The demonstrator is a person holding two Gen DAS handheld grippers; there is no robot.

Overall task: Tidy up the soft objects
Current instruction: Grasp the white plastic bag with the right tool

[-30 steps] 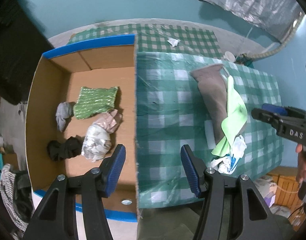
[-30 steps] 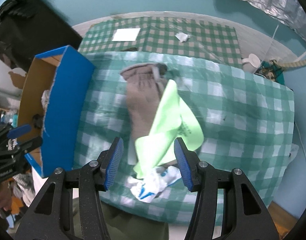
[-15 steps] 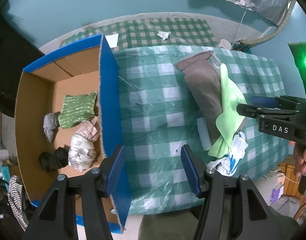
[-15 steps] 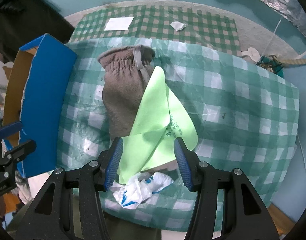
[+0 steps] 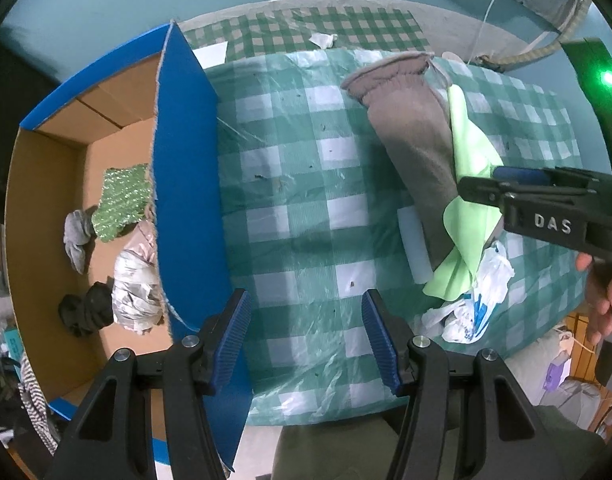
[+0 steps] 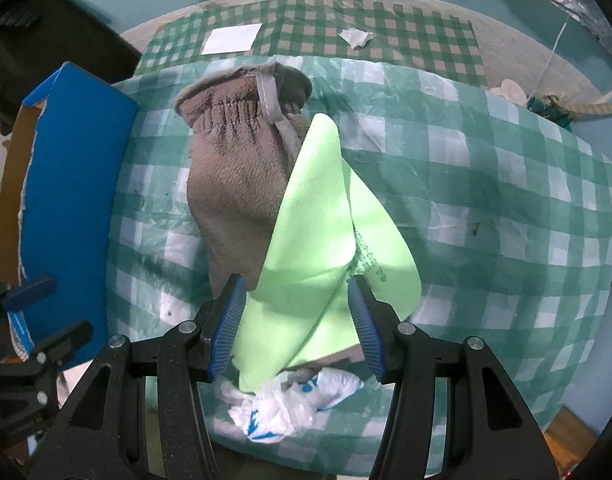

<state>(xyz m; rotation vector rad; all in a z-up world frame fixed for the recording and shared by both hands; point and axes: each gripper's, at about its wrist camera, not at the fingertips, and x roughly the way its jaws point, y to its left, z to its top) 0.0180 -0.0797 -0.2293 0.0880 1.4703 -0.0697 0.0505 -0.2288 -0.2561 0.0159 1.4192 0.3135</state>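
A brown fleece piece [image 6: 234,184] lies on the green-checked table [image 6: 506,220], with a light green cloth [image 6: 318,240] draped over its right side. A crumpled white and blue plastic bag [image 6: 290,400] sits at their near end. My right gripper [image 6: 294,312] stands open low over the green cloth, its blue pads on either side of the fold without pressing it. My left gripper [image 5: 306,320] is open over bare tablecloth, just right of the blue-walled cardboard box [image 5: 186,200]. In the left wrist view the right gripper [image 5: 482,182] is over the green cloth [image 5: 466,148].
Inside the box lie a green sparkly cloth [image 5: 122,200], a grey sock [image 5: 76,236], a black bundle [image 5: 86,308] and a silvery bundle [image 5: 136,296]. A flat white piece [image 5: 416,244] lies beside the fleece. Paper scraps [image 6: 232,38] lie on the floor mat beyond.
Both grippers sank toward the table. The left one moved right, from over the box to over the tablecloth. The right one came down around the green cloth. Neither changed its opening.
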